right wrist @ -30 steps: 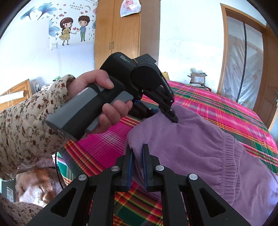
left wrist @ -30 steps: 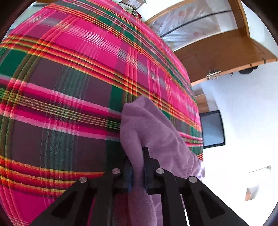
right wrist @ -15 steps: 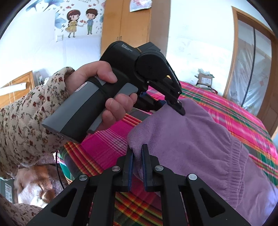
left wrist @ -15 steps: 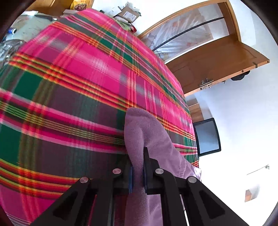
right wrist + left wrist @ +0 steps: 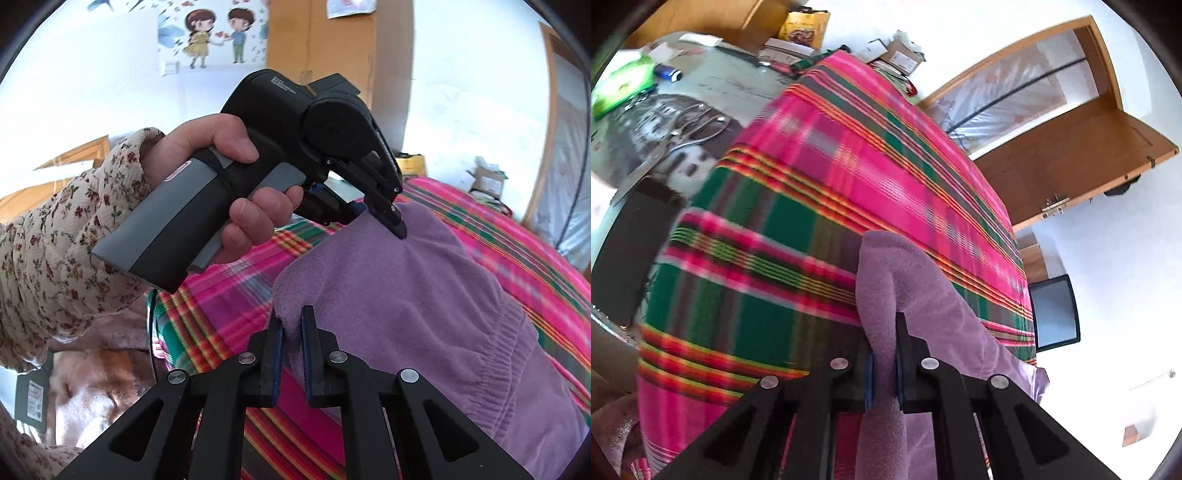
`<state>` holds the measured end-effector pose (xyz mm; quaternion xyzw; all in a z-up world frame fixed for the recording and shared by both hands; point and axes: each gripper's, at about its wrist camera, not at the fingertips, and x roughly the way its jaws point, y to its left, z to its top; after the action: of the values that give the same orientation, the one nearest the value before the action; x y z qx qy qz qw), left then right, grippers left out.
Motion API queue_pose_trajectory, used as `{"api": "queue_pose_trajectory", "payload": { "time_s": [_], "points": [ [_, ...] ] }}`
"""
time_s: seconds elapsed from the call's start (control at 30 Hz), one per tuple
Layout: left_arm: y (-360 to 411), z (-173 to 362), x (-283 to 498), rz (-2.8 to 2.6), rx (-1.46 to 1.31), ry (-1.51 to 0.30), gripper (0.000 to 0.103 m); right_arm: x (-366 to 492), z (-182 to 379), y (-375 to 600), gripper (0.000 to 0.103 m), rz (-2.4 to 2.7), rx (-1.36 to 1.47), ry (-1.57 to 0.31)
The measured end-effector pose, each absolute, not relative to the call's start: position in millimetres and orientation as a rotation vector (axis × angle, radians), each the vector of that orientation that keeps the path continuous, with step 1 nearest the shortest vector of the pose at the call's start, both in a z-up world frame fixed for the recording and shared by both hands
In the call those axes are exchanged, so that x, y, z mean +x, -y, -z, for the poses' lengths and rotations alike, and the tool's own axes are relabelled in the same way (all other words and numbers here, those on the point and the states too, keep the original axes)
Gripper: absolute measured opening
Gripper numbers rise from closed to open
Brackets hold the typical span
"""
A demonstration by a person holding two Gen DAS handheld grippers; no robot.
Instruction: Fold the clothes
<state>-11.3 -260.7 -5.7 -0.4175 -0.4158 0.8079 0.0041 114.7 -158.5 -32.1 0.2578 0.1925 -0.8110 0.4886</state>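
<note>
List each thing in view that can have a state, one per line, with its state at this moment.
Purple garment: lifted off the bed at one edge, pinched at two spots, the rest draped on the bedspread.
Left tool: shut on the purple garment.
Right tool: shut on the purple garment.
Plaid bedspread: spread flat over the bed.
Wooden door: swung open.
Monitor: screen dark.

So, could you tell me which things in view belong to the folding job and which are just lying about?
Part of the job:
- purple garment, lifted by one edge
- left gripper, shut on it
- right gripper, shut on it
- plaid bedspread, the folding surface

Just lying about:
- scissors on the side table
- cardboard boxes beyond the bed
- dark screen
- cartoon wall sticker
</note>
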Motion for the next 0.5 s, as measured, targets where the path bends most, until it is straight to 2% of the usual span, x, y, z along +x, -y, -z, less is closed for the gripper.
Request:
{"api": "queue_pose_trajectory", "payload": {
  "time_s": [0.23,0.5],
  "points": [
    [281.1,30.7,-6.6,-2.497,-1.360,1.379,0.010,101.7,45.2,187.0,0.009,1.911,0.665,-0.499],
    [283.7,31.2,-1.4,-2.535,-1.407,1.328,0.016,85.6,55.8,194.6,0.012,1.883,0.719,-0.501]
  ]
}}
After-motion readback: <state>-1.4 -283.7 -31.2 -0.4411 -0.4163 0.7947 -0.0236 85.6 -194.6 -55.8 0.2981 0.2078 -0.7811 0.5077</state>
